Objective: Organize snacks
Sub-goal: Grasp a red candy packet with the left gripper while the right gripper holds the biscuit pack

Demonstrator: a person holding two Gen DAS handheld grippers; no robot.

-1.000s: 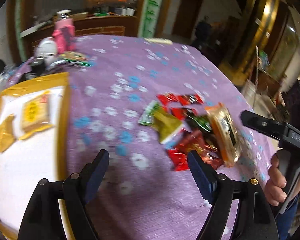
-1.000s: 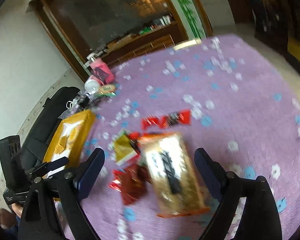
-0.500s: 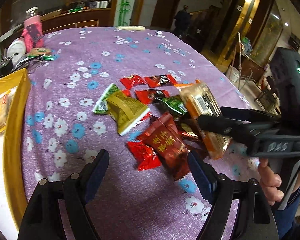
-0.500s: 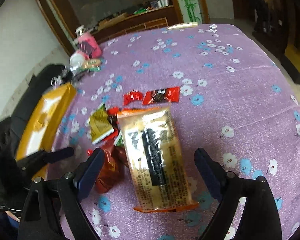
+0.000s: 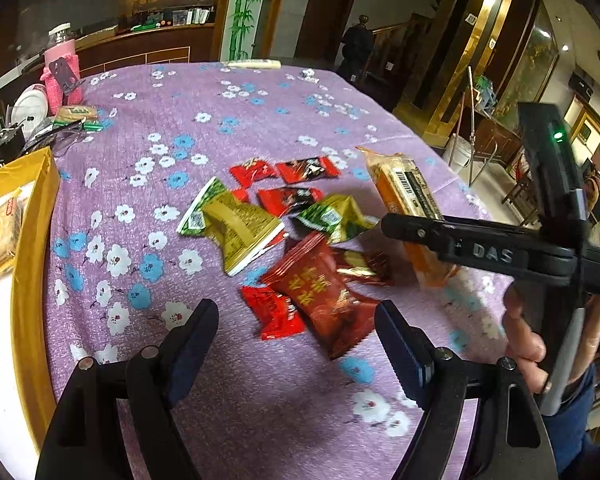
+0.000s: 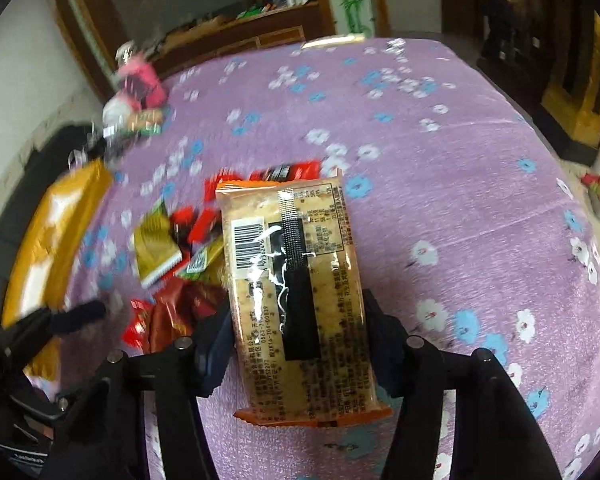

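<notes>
Sorting has barely begun: the yellow tray [image 5: 28, 240] holds few packets, while the pile of snacks [image 5: 292, 248] remains on the tablecloth [image 5: 228, 120]. Right gripper [image 6: 296, 340] is closing on the long cracker pack [image 6: 296, 280]; left gripper [image 5: 296, 340] hangs open, empty.

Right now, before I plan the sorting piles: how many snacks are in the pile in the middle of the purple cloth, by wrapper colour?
Bright red wrappers: 4
Dark red packets: 2
Green or olive packets: 3
Long orange pack: 1
Total: 10. A red scrap half hidden under the olive one may be another.
</notes>
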